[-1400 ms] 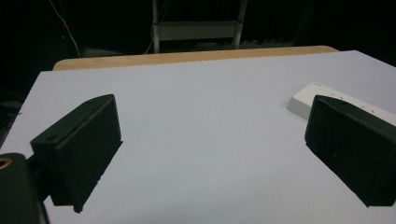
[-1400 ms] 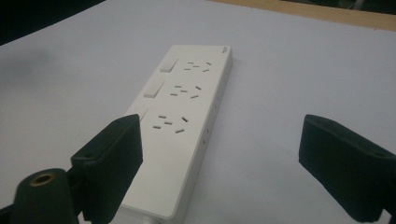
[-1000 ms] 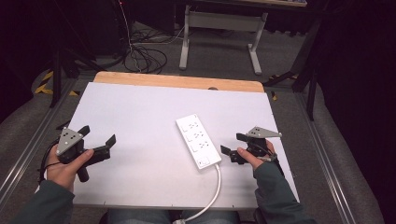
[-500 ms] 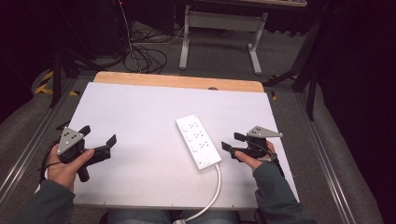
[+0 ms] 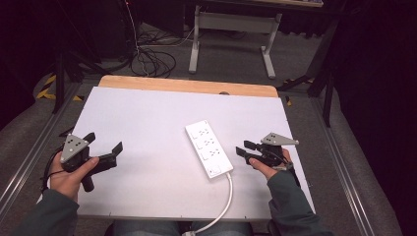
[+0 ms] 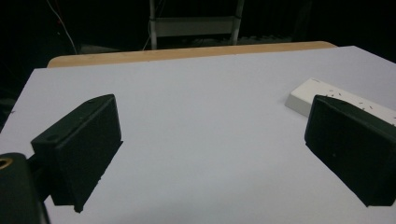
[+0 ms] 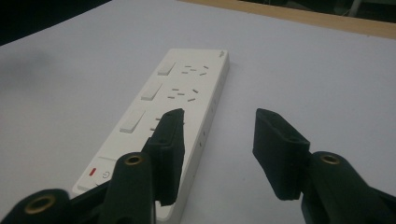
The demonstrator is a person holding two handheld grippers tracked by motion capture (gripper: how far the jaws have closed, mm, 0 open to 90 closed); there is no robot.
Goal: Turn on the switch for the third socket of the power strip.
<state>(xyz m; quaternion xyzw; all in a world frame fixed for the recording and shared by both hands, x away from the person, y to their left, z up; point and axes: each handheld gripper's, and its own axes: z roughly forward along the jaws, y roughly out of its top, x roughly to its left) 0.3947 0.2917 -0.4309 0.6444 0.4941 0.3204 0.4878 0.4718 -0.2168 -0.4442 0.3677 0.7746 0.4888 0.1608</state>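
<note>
Power strip (image 5: 208, 148) lies mid-table, long axis running away from the person, cord toward them; right gripper (image 5: 244, 148), jaws apart and empty, sits just beside it; left gripper (image 5: 104, 152), also agape, well apart.

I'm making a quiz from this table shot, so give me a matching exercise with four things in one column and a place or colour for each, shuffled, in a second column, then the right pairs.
Things:
1. power strip
2. left gripper
3. right gripper
4. wooden strip

Places or colours:
A. along the far edge of the table
B. white, lying flat near the table's middle, cord running toward the person
C. open, held at the left edge of the white table top
D. open, just right of the power strip's near end

Pairs: 1-B, 2-C, 3-D, 4-A
</note>
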